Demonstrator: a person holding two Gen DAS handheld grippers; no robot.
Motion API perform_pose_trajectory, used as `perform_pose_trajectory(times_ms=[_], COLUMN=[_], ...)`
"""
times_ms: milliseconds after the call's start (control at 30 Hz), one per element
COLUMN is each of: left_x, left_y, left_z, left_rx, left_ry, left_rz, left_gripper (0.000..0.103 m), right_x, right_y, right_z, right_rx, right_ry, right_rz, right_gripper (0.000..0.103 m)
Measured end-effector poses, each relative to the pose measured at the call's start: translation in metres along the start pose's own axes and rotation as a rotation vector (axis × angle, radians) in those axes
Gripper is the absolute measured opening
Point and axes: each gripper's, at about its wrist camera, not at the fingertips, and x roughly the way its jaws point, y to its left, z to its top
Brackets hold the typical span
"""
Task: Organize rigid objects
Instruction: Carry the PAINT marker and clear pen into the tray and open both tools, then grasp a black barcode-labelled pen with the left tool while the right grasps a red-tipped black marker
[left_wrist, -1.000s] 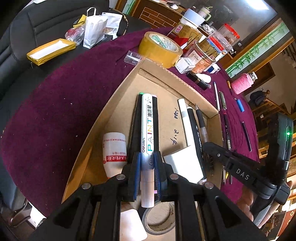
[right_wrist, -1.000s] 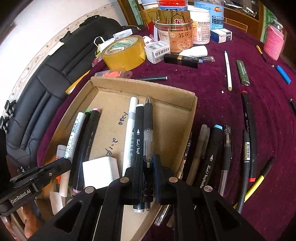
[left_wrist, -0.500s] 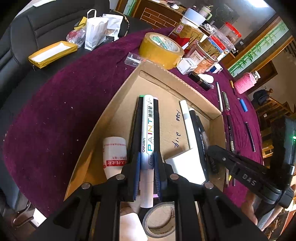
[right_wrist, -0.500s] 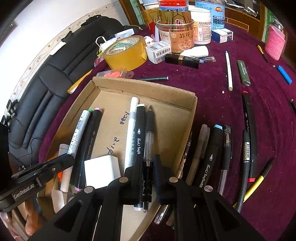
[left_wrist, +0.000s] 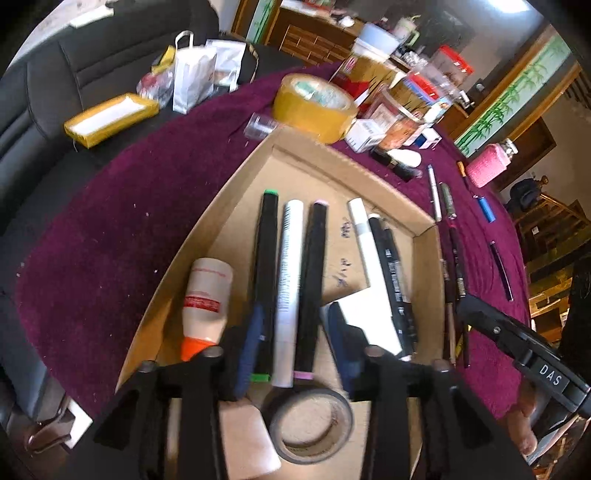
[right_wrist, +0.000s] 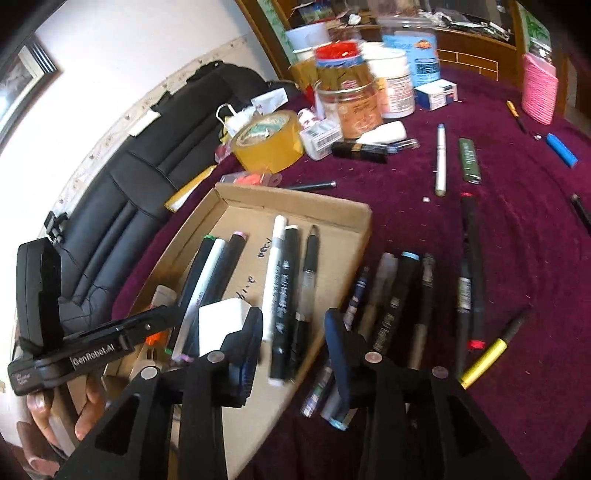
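Pens (left_wrist: 290, 280) lie side by side in the cardboard tray (left_wrist: 332, 158), lined up lengthwise to pack neatly. My left gripper (left_wrist: 295, 343) and right gripper (right_wrist: 291, 339) are opening, apparently gripping nothing.

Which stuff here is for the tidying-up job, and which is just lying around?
For the job:
cardboard tray
white paint marker
two black markers
loose pens on the cloth

Just lying about:
yellow tape roll
pink bottle
jars
paper bag
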Motion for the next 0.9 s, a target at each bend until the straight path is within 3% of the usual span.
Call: perform_pose_trajectory(times_ms=[133,233,433,633,900], left_x=[-0.019,-0.027,-0.023,-0.017,-0.012], left_y=[-0.027,-0.056,-0.107,-0.136,-0.147], left_z=[-0.013,-0.024,-0.046,-0.063,-0.068], left_rx=[0.05,0.1,0.193,0.245,0.256], left_ry=[-0.052,-0.076,-0.055,-0.019,-0.006], left_rz=[-0.021,-0.06,-0.098,-0.114,-0.106], left_gripper=[0.05,0.059,0.06,0.06,0.06], right_x=[-0.025,-0.041,-0.061,-0.058,-0.029], right_y=[-0.023,-0.045,-0.091,-0.124,-0.144], right_z=[-0.012,-0.021,-0.039,-0.047,-0.035], right_rx=[0.045,0.109,0.239,0.32,0.421], right_ry=[-0.025,-0.048,-0.079,-0.07,0.021], right_rz=[0.013,-0.003,-0.055,-0.071,-0.077], right_gripper=[0.038,0.038,0.038,0.038,0.038])
